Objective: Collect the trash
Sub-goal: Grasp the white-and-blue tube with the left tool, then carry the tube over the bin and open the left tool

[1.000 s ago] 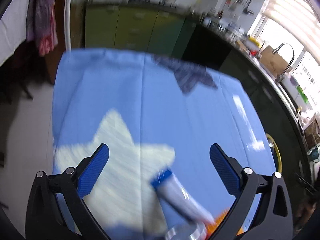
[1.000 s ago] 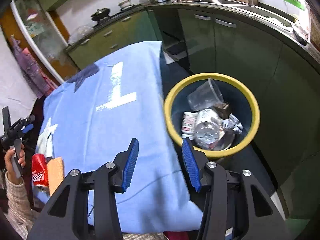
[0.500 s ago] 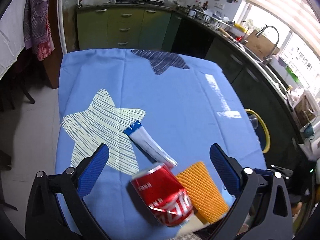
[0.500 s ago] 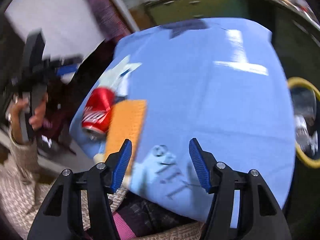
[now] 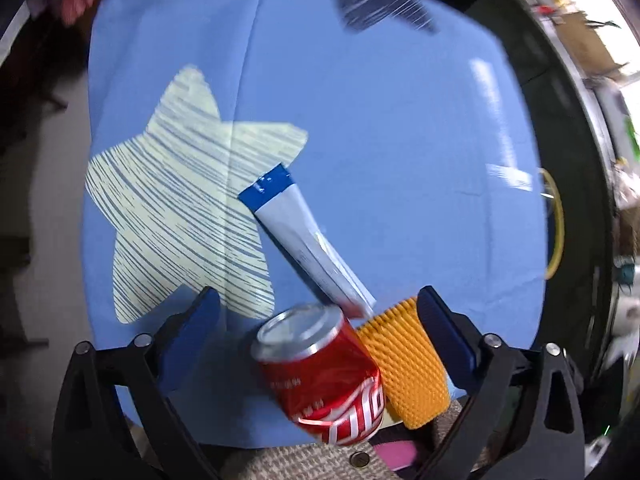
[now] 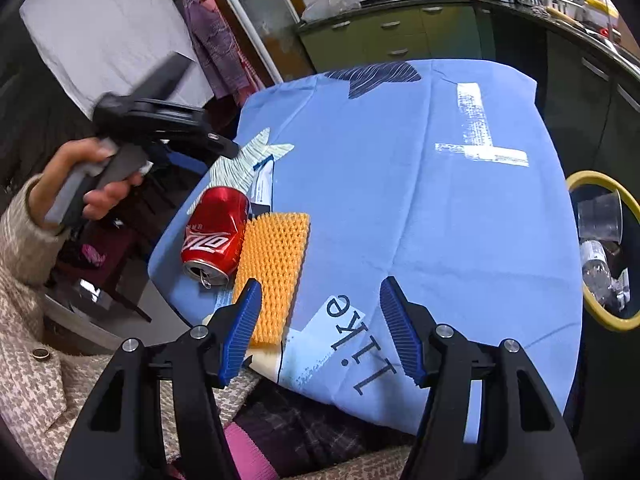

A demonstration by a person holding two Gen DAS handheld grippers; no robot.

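A red soda can [image 5: 324,372] lies on its side at the near edge of the blue-clothed table [image 5: 380,120], touching an orange ribbed cup [image 5: 408,364] lying beside it. A white tube with a blue end [image 5: 296,232] lies just beyond them. My left gripper [image 5: 316,340] is open, its jaws on either side of the can and cup. In the right wrist view the can [image 6: 216,236], the cup [image 6: 276,268] and the tube [image 6: 264,184] lie left of centre. My right gripper [image 6: 320,328] is open and empty above the near table edge, its left finger by the cup's end.
A yellow-rimmed bin [image 6: 608,248] holding clear cups and bottles stands on the floor right of the table; its rim shows in the left wrist view [image 5: 556,232]. Green kitchen cabinets [image 6: 384,36] run along the back. The left hand-held gripper body [image 6: 160,128] hovers at the table's left.
My left gripper has dropped closer to the can and cup, which now lie between its jaws. My right gripper has swung from the bin to the table's near edge and opened wider.
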